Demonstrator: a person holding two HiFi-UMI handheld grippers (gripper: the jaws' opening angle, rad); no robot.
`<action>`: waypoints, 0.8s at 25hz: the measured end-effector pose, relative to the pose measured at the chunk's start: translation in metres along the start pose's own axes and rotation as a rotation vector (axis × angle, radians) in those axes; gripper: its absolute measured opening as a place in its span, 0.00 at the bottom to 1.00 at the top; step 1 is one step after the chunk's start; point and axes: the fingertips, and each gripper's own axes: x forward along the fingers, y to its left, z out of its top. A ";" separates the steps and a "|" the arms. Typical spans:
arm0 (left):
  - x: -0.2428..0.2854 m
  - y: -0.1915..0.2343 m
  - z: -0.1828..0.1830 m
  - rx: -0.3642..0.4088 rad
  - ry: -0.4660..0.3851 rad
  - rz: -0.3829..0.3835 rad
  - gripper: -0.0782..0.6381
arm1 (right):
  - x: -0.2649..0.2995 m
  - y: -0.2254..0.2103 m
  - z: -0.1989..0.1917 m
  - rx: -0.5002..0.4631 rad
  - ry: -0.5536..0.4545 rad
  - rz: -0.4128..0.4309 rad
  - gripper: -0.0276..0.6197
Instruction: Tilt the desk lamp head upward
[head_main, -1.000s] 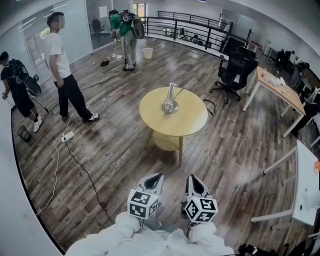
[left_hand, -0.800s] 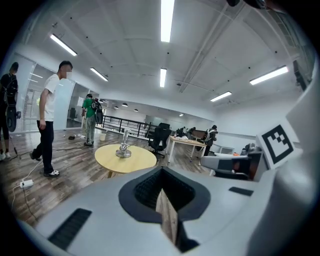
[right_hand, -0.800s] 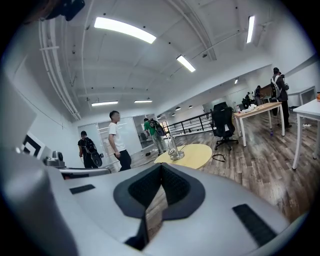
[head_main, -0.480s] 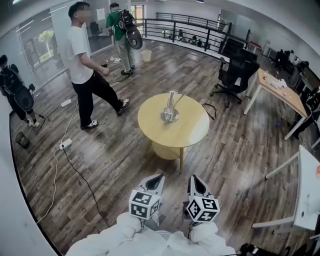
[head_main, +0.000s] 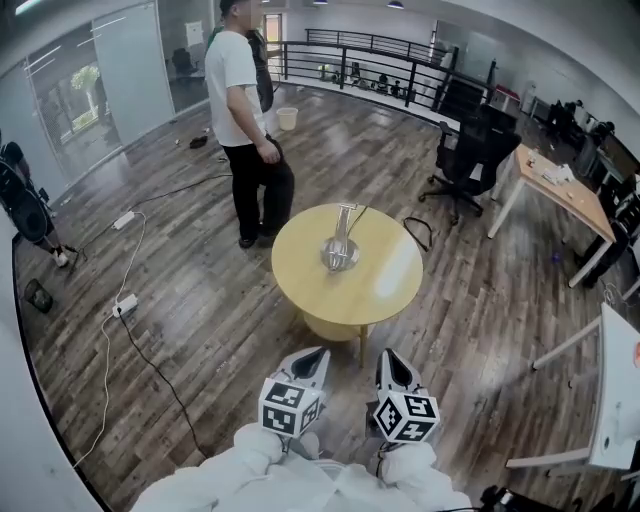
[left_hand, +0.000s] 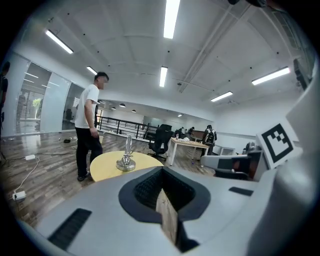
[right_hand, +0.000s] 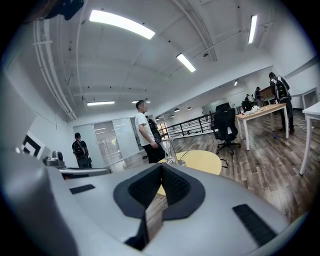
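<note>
A silver desk lamp (head_main: 340, 245) stands in the middle of a round yellow table (head_main: 385, 290) a few steps ahead, its arm upright over a round base. Both grippers are held low and close to my body, well short of the table. My left gripper (head_main: 312, 356) is shut with nothing in it. My right gripper (head_main: 389, 358) is likewise shut and empty. The left gripper view shows the lamp (left_hand: 126, 159) on the table (left_hand: 105, 167) beyond its closed jaws. In the right gripper view the table (right_hand: 202, 161) and lamp (right_hand: 170, 149) sit past its closed jaws.
A person in a white shirt (head_main: 243, 110) stands at the table's far left side. A black office chair (head_main: 468, 150) and a wooden desk (head_main: 560, 185) are at the back right. Cables and a power strip (head_main: 124, 305) lie on the floor at left. A white table (head_main: 615, 390) is at the right.
The person in the white shirt has walked from the left up to the table. The table sits slightly nearer in view. Both grippers stay shut in the same place.
</note>
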 end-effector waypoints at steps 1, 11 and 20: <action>0.007 0.007 0.003 0.001 0.000 -0.002 0.11 | 0.010 -0.001 0.002 0.000 -0.001 -0.002 0.06; 0.064 0.055 0.023 -0.003 0.014 -0.025 0.11 | 0.077 -0.014 0.013 0.003 0.008 -0.031 0.06; 0.106 0.074 0.027 -0.011 0.045 -0.038 0.11 | 0.118 -0.037 0.018 0.013 0.028 -0.054 0.06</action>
